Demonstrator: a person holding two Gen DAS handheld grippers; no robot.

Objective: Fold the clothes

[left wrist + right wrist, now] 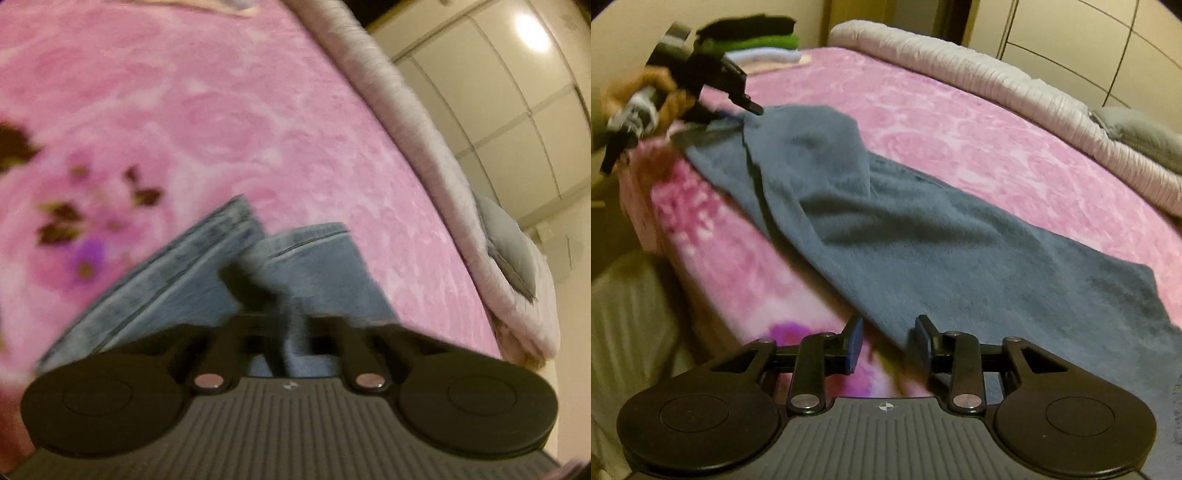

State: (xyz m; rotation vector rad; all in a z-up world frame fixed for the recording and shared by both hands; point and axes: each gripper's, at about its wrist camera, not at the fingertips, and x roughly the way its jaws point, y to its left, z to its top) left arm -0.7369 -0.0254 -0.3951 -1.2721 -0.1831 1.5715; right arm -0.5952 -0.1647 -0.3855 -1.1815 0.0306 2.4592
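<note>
Long blue denim garment (923,236) lay across pink floral bed blanket (979,140). Left gripper (753,107) at 10 o'clock clamped its far end; right gripper (888,341) stood open at 6 o'clock, holding nothing.

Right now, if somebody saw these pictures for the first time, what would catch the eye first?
First, the bright pink blanket covering the whole bed, with the long blue-grey garment stretched across it. Next, the left tool at the garment's far corner, shut on the cloth, and the right tool open over its near edge. At the back corner lies a stack of folded clothes.
</note>
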